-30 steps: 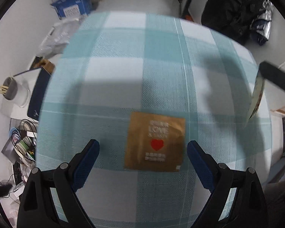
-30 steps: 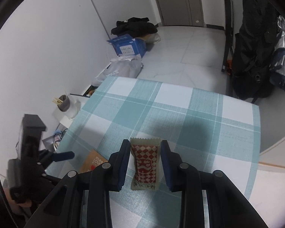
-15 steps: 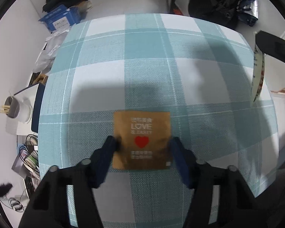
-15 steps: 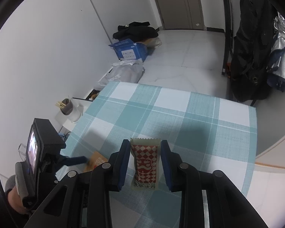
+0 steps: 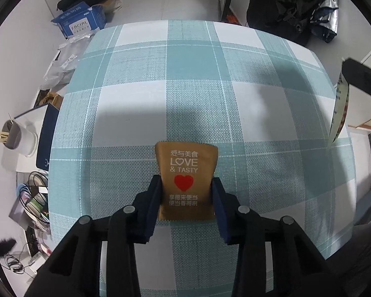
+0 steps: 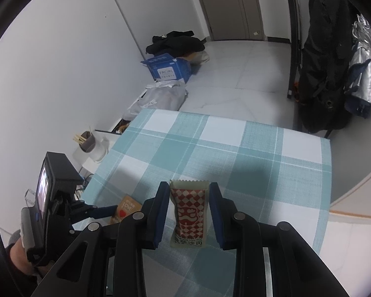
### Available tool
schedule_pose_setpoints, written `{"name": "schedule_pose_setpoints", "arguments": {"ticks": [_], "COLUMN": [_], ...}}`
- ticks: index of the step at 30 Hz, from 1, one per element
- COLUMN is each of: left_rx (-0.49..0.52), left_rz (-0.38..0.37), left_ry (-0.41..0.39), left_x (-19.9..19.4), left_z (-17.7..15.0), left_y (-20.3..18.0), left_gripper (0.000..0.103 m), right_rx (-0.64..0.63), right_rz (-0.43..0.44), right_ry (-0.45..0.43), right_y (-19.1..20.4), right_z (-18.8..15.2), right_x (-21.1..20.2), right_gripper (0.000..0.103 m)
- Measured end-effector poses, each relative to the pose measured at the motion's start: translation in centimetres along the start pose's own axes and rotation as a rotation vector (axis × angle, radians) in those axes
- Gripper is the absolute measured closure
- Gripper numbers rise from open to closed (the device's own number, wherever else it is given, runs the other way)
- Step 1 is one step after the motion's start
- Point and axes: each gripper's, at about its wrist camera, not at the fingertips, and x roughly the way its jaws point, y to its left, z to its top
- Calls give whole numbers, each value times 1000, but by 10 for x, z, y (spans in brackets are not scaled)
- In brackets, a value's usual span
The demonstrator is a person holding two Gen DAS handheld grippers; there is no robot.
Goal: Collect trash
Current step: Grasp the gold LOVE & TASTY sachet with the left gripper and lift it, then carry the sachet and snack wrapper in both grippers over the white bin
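A brown "LOVE & TASTY" packet (image 5: 185, 180) with a red heart is clamped between the blue pads of my left gripper (image 5: 186, 193), over the checked tablecloth (image 5: 185, 86). It also shows small in the right wrist view (image 6: 126, 209), held by the left gripper (image 6: 104, 210). My right gripper (image 6: 188, 212) is shut on a red-and-white checked sachet (image 6: 189, 212) and holds it upright above the cloth (image 6: 235, 153). That sachet shows edge-on at the right of the left wrist view (image 5: 340, 113).
A white cup with sticks (image 5: 17, 136) and a dark folder (image 5: 45, 138) stand left of the table. A blue box (image 6: 169, 68), grey bags (image 6: 160, 99) and black clothes (image 6: 175, 43) lie on the floor. A black bag (image 6: 326, 69) hangs at right.
My left gripper has closed from wide open onto the brown packet and lifted it off the cloth. My right gripper kept its hold on the sachet and rose a little.
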Motion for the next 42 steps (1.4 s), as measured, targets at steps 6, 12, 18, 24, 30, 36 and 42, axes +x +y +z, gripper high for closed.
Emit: {"name": "schedule_pose_setpoints", "arguments": {"ticks": [6,12,18,24,30,36,42], "left_rx": [-70,-144,-178,-196,-139,-77,0], "left_rz": [-81,-153,-205,-274,-255,-270,-347], "left_ry": [1,7,-15,-73,-195,-323,-440], "left_x": [0,1,-3,-22,-58,-107,-163], "left_z": [1,0,-1,-1,2,4,10], "left_y": [11,22,30,34,24,2,-39], "left_gripper": [70,70,70,70,70,70,70], "right_rx": [15,36,26,33,55,91,74], "right_rz": [-10,-16,-21,-27,-46,-56,-96], "right_ry": [5,6,5,2,-54,-167,-271], "right_y": [-2,-1,6,12,13,14,12], "right_z": [-2,-4,-9,-13,-16,-14,-10], "right_x": [0,1,0,-4,-25,-78,-152], "right_gripper": [72,72,72,72,72,72,72]}}
